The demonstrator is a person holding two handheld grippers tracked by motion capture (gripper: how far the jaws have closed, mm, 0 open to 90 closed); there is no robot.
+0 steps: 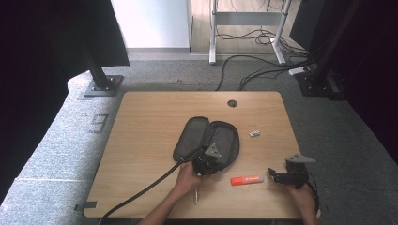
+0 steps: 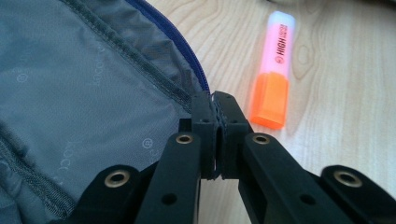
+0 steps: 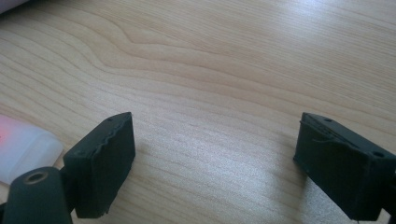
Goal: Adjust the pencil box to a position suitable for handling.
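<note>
A dark pencil case lies open flat in the middle of the wooden table, its grey lining facing up. My left gripper is at the case's near edge, and in the left gripper view it is shut on the zipper rim. An orange highlighter lies on the wood just right of the case. My right gripper sits a little right of the highlighter, low over the table. In the right gripper view it stands open over bare wood, the highlighter's pale end at its left.
A small white eraser-like piece lies right of the case. A thin pen-like object rests near the front edge by the left hand. A round cable hole is at the table's back. Cables and stand bases sit on the floor beyond.
</note>
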